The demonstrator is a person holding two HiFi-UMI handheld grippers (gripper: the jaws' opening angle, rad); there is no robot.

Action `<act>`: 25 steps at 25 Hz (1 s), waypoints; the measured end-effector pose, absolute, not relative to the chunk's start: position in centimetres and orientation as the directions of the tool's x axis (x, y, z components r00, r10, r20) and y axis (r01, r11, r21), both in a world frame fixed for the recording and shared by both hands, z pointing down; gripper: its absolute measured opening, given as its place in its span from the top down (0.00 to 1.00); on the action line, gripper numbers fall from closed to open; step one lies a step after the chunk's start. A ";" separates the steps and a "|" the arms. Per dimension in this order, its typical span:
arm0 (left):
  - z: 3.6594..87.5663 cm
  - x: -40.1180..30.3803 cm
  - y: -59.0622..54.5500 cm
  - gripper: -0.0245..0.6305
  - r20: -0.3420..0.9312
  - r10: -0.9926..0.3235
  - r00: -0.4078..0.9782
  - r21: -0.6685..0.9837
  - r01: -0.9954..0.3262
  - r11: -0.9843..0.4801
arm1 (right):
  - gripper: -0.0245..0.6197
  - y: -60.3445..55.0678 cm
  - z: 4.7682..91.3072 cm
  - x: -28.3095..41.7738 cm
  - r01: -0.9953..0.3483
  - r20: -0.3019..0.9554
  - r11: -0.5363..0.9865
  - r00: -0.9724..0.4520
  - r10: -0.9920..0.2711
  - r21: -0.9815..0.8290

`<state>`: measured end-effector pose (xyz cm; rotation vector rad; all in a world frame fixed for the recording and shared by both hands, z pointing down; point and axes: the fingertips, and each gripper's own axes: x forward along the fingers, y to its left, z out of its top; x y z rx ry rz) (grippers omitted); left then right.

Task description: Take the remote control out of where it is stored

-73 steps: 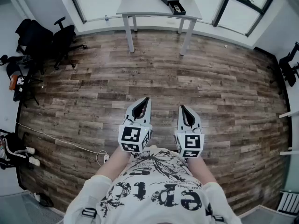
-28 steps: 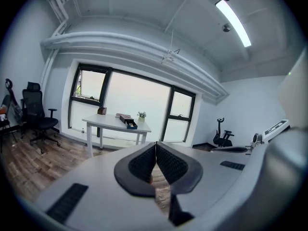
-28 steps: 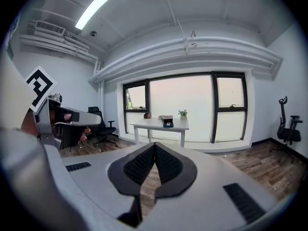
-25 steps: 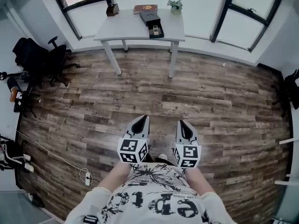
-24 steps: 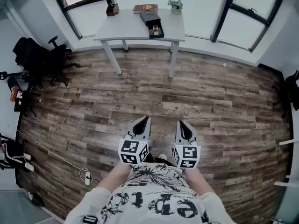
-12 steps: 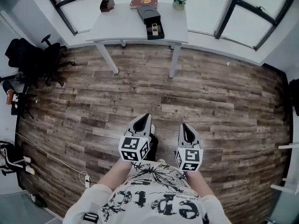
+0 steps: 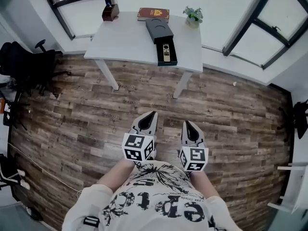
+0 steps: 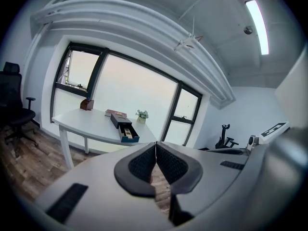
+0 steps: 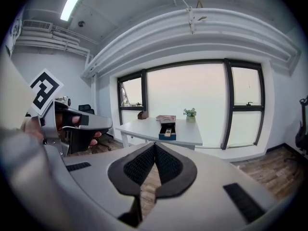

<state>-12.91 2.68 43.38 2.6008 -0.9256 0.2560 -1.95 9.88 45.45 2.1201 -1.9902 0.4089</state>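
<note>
A pale remote control (image 7: 166,52) lies in the pulled-out tray of a long black box (image 7: 160,30) on a white table (image 7: 125,37) across the room. The same remote (image 8: 126,133) (image 9: 168,127) shows small in both gripper views. My left gripper (image 7: 152,114) and right gripper (image 7: 185,124) are held side by side in front of my chest, over the wooden floor, far short of the table. Both are shut with nothing between their pads. In its own view the left gripper (image 8: 155,145) has its jaw tips touching, and so does the right gripper (image 9: 154,145).
On the table also stand a red-brown book (image 7: 153,14), a small potted plant (image 7: 193,15) and a brown block (image 7: 110,12). Black office chairs (image 7: 26,66) stand at the left. Windows run behind the table. Wooden floor (image 7: 231,124) lies between me and the table.
The table with the box has come nearer and lower in the head view as I walk toward it. Both grippers stay shut and level in front of me.
</note>
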 end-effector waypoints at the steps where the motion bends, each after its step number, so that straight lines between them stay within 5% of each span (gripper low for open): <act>1: 43.2 -13.0 1.2 0.95 0.284 -0.579 0.764 0.278 -0.644 -0.713 | 0.96 8.5 45.2 -1.9 -0.997 0.332 -0.067 0.050 -0.942 -0.039; 16: 46.4 -11.8 -12.2 0.95 0.356 -0.679 0.643 0.277 -0.766 -0.580 | 0.96 -5.2 48.4 4.3 -0.996 0.387 -0.025 -0.010 -0.922 -0.086; 25: 46.1 -2.6 -21.5 0.95 0.371 -0.740 0.560 0.195 -0.827 -0.528 | 0.96 -17.4 48.1 12.9 -0.987 0.380 0.118 -0.150 -0.913 -0.105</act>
